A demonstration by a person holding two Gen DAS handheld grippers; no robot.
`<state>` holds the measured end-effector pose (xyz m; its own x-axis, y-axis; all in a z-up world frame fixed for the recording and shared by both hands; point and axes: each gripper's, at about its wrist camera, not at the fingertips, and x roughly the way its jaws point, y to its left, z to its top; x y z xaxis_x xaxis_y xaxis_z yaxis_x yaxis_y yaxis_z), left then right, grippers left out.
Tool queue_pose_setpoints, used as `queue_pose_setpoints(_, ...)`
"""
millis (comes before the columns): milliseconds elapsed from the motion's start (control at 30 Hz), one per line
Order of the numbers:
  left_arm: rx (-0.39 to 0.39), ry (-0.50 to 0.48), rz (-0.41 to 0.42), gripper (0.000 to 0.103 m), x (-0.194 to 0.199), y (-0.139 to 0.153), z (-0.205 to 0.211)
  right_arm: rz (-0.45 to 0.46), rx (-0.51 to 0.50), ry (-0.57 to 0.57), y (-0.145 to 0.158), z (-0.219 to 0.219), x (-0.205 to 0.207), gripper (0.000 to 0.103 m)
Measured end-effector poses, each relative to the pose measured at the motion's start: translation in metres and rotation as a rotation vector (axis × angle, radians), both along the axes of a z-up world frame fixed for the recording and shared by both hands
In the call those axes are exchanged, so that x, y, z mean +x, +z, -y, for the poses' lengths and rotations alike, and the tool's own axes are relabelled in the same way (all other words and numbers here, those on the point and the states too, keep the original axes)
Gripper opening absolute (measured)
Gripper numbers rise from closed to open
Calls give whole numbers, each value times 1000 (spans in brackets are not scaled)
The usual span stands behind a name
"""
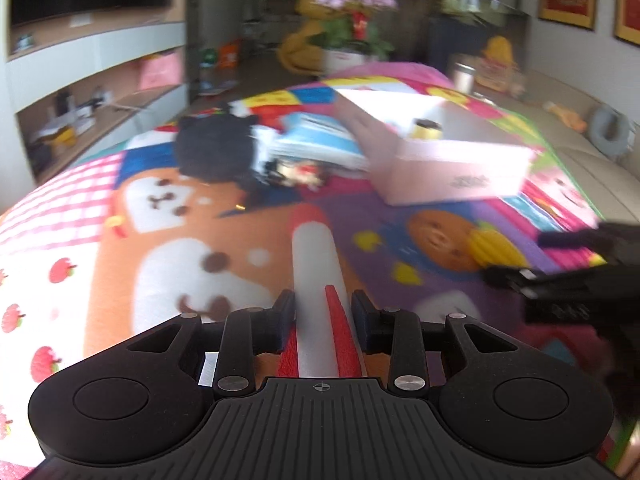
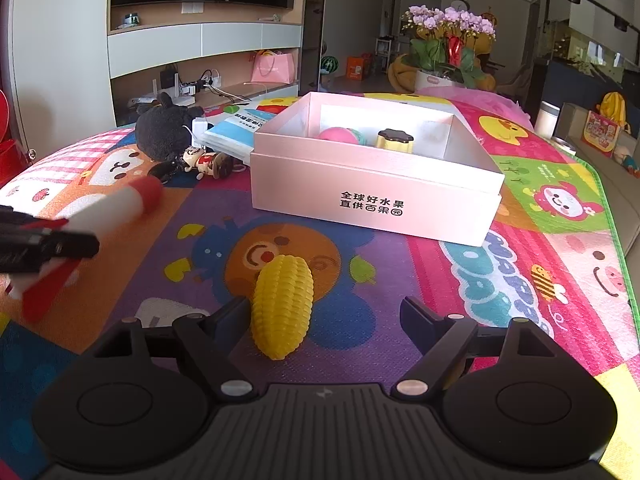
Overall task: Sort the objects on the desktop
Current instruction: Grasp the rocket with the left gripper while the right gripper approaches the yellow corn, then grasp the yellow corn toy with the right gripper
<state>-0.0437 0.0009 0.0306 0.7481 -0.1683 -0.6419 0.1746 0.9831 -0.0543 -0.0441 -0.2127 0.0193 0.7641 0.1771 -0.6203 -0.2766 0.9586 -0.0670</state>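
My left gripper (image 1: 322, 304) is shut on a foam rocket (image 1: 312, 272) with a white body and red fins, which points away over the mat. The right wrist view shows the same rocket (image 2: 116, 208) at the left, lifted off the mat in the left gripper (image 2: 48, 248). A yellow toy corn (image 2: 284, 312) lies on the mat between the spread fingers of my right gripper (image 2: 324, 316), close to the left finger and well clear of the right one. Beyond it stands an open pink box (image 2: 304, 184) holding a pink ball (image 2: 340, 135) and a yellow jar with a black lid (image 2: 394, 140).
A black plush toy (image 2: 164, 132), a small figurine (image 2: 200, 162) and blue booklets (image 2: 236, 128) lie left of the box on the colourful play mat (image 2: 520, 280). A potted orchid (image 2: 448, 40) stands behind. The mat's edge and a sofa run along the right.
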Motion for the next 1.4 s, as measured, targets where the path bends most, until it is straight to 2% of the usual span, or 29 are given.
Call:
queue_pose_setpoints(67, 6, -8, -13, 38, -3, -3, 4, 0, -7, 3, 0, -1, 0, 82)
queue_pose_setpoints(233, 4, 22, -21, 50, -7, -10, 0, -10, -62, 18, 0, 0, -3, 84)
queue_pose_setpoints(300, 5, 34, -21, 72, -7, -10, -1, 8, -102, 16, -1, 2, -7, 86)
queue_pose_setpoints(433, -4, 43, -18, 78, -8, -12, -5, 25, -142, -5, 0, 7, -10, 86)
queue_pose_setpoints(567, -22, 55, -22, 96, -10, -13, -7, 15, -131, -15, 1, 9, -10, 86)
queue_pose_setpoints(767, -24, 59, -13, 97, -13, -15, -9, -91, 66, 5, 6, 8, -3, 86)
queue_pose_setpoints(900, -28, 56, -13, 101, -14, -16, -9, -123, 139, -6, 8, -6, 3, 86)
queue_pose_setpoints(1000, -34, 62, -12, 102, -15, -17, -9, -131, 119, -28, 7, -16, 7, 81)
queue_pose_setpoints(1033, -42, 65, -14, 103, -15, -17, -10, -142, 115, -32, 6, -17, 8, 73)
queue_pose_setpoints(1067, -46, 67, -14, 103, -16, -17, -10, -135, 106, -35, 5, -18, 7, 71)
queue_pose_setpoints(1200, -30, 68, -16, 103, -16, -18, -8, -132, 82, -34, 6, -14, -5, 72)
queue_pose_setpoints(1267, -14, 69, -18, 103, -15, -18, -5, -125, 69, -40, 6, -10, -13, 78)
queue_pose_setpoints(1400, 17, 65, -21, 103, -15, -19, -1, -121, 55, -55, 2, -4, -28, 80)
